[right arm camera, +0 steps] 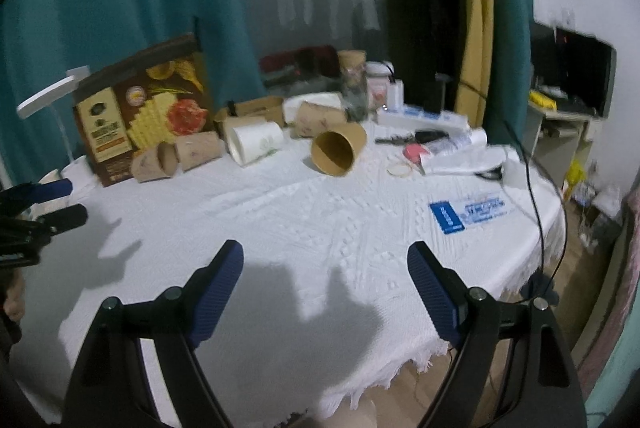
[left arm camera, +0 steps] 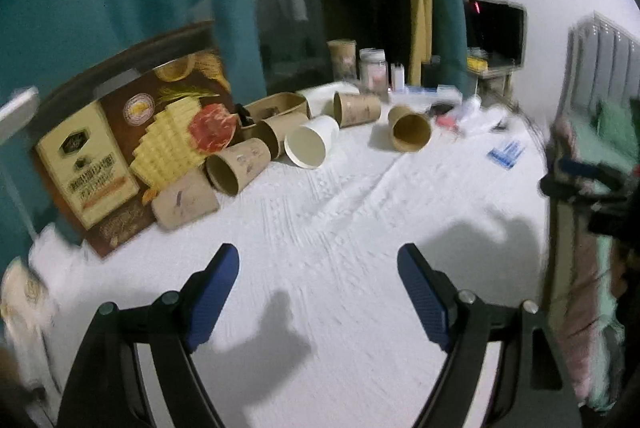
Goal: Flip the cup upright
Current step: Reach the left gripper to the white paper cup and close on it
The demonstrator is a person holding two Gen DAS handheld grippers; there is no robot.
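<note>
Several paper cups lie on their sides on the white tablecloth. A brown cup lies apart, mouth toward me; it also shows in the right wrist view. A white cup lies left of it, beside more brown cups. My left gripper is open and empty, well short of the cups. My right gripper is open and empty over the cloth. Each gripper shows at the edge of the other's view.
A brown food box stands behind the cups at the left. Jars, small bottles and clutter sit at the back. A blue and white packet and a black cable lie near the right table edge.
</note>
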